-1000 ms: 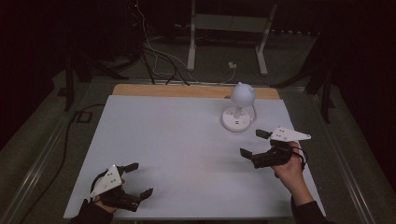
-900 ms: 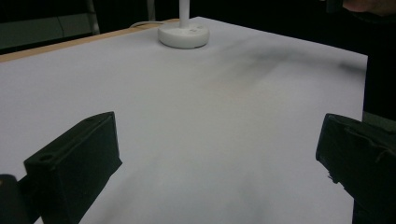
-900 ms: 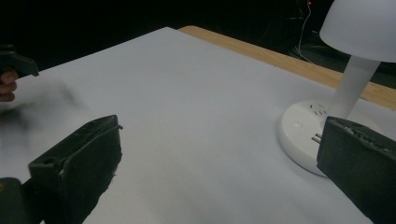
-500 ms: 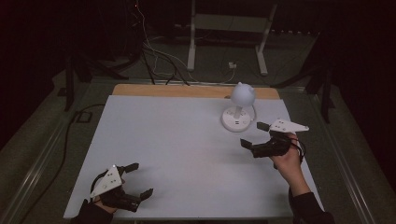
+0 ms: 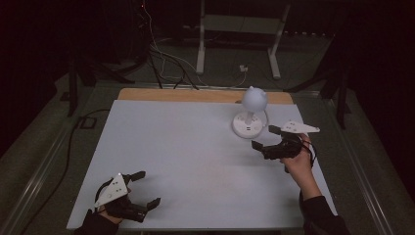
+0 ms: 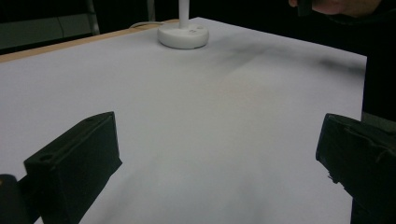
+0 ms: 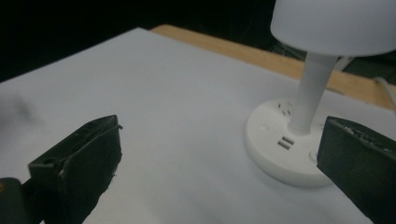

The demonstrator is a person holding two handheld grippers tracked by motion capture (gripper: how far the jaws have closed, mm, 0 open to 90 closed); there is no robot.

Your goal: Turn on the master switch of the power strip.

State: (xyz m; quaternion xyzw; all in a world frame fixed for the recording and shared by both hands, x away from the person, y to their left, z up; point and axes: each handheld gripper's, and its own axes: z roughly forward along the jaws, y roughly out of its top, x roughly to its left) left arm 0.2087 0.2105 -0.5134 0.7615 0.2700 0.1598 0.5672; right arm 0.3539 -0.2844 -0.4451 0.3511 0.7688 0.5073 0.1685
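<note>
Right gripper [image 5: 268, 138] hovers just beside the white desk lamp [image 5: 251, 113], jaws spread wide, nothing between them. Lamp sits at the far right of the bench [image 5: 186, 161], near the wooden back edge; round base [image 7: 285, 147] flat on the white top, thin stem up to a dome shade [image 7: 334, 23]. In the right gripper view the base lies ahead btwn the two jaws, a bit toward the right one, w/ USB slots and socket holes on top.

Step in hand, as I read it: approach to the lamp, not yet touching. Next move prob. calls for easing fwd and lining up on either the stem or a button on the base; jaws are wide enough for the stem, but a nudge on the shade could tip the lamp.

Left gripper [image 5: 142, 188] rests at the near left corner, well apart from the lamp, jaws also spread, empty.

Hard to tell: room is dark, so whether the lamp is lit or off is unclear. Shade top is cut off in the right gripper view. Any switch on the base is too small to pick out. Cord behind the lamp gets lost in the floor cables [image 5: 166, 58].
</note>
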